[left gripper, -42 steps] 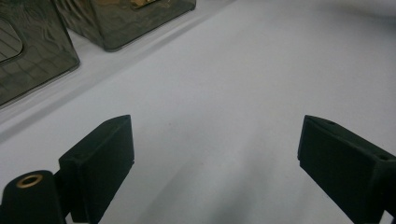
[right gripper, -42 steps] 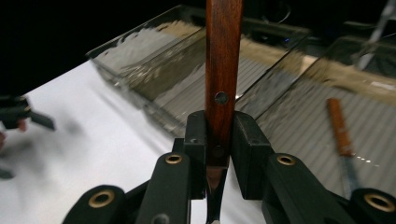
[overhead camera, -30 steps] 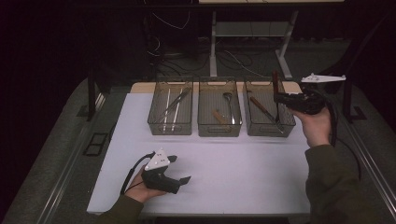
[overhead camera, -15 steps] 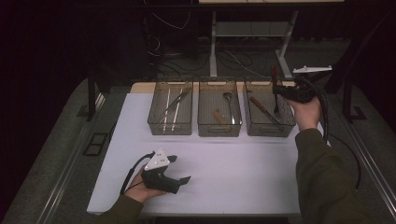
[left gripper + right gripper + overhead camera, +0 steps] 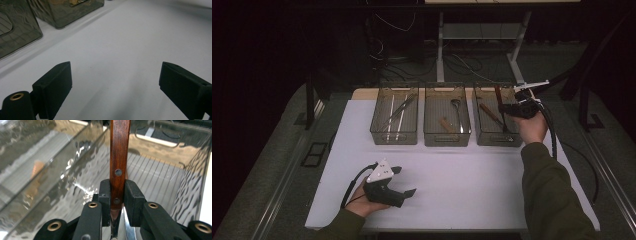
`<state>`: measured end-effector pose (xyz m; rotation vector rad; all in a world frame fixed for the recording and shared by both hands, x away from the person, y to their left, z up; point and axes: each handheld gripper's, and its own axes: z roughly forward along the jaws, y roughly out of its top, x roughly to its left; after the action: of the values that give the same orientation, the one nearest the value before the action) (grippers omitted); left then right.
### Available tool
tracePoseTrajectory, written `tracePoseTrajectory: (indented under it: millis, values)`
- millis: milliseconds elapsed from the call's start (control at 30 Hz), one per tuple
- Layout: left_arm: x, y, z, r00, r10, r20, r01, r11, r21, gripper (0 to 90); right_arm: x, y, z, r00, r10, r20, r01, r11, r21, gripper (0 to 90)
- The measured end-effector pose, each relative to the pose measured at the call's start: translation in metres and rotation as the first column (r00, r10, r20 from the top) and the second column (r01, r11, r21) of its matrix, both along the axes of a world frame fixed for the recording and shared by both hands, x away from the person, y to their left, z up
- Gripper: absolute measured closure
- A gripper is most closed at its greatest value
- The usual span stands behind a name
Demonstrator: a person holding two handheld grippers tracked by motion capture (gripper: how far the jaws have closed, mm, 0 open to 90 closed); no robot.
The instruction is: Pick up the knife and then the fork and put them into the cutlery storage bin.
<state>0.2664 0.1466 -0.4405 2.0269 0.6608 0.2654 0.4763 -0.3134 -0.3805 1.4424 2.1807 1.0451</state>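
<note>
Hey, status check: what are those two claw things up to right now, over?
Right gripper shut on knife handle, over right bin. Left gripper open, nothing between its pads. Nothing in the way.

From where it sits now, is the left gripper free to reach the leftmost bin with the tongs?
Probably yes. The left gripper rests open on the white table, holding nothing, and bare tabletop lies between it and the leftmost bin. The bin is open-topped, and the right gripper is busy at the far bin.

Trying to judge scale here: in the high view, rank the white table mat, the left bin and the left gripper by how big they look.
1. White table mat, by far the largest.
2. Left bin.
3. Left gripper, smallest, though it sits nearer the camera, so this gap is less sure.
</note>
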Motion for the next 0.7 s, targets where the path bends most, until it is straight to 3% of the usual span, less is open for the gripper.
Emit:
tracePoseTrajectory:
  millis: [100,233,333,433,533,700]
  values:
    - [0.0,0.0,0.0,1.0,0.0,-0.002,0.0,1.0,0.0,10.1,0.001,0.002,-0.004,0.9996,0.019,-0.021,-0.02,0.999,-0.04,77.1]
    - [0.0,0.0,0.0,1.0,-0.002,-0.003,0.002,1.0,0.003,10.1,0.003,0.006,-0.008,0.9976,0.055,-0.042,-0.057,0.9973,-0.046,75.3]
    - [0.0,-0.001,0.0,1.0,-0.002,-0.003,0.002,1.0,0.005,10.2,0.003,0.011,-0.009,0.9972,0.058,-0.047,-0.061,0.995,-0.078,58.5]
    - [0.0,0.0,0.0,1.0,-0.003,-0.001,0.003,1.0,0.003,10.2,0.002,0.011,-0.008,0.9977,0.048,-0.049,-0.052,0.9944,-0.092,51.6]
    - [0.001,0.0,0.0,1.0,-0.004,0.0,0.004,1.0,0.005,10.3,0.0,0.009,-0.005,0.998,0.045,-0.044,-0.048,0.9969,-0.063,47.6]
    - [0.002,0.001,0.0,1.0,-0.002,0.001,0.002,1.0,0.005,10.6,-0.006,0.005,0.006,0.9986,0.051,-0.017,-0.05,0.9977,0.045,41.3]
